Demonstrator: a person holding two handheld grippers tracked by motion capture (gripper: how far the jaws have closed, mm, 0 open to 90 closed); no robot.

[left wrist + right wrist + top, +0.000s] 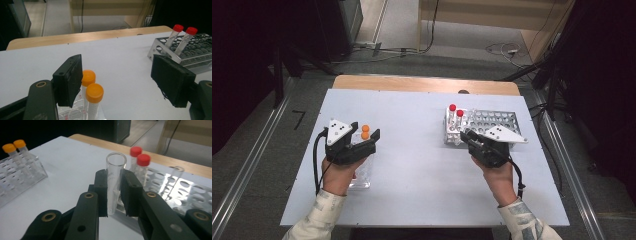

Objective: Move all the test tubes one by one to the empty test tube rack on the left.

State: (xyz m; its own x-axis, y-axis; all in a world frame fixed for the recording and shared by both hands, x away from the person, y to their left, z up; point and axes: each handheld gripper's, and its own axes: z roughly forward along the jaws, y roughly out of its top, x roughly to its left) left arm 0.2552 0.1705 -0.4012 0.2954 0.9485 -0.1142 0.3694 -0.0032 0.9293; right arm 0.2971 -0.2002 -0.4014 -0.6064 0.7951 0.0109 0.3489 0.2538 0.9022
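right gripper (113, 192): jaws clamped on an open glass tube (114, 180) | left gripper (120, 82): jaws wide apart, gripping nothing, orange-capped tubes (91, 90) just beside one jaw

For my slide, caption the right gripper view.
Right gripper clamps an open glass tube beside two red-capped tubes in a metal rack.

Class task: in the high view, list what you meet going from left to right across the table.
Left gripper → orange-capped tubes in a clear rack → red-capped tubes → right gripper → metal tube rack.
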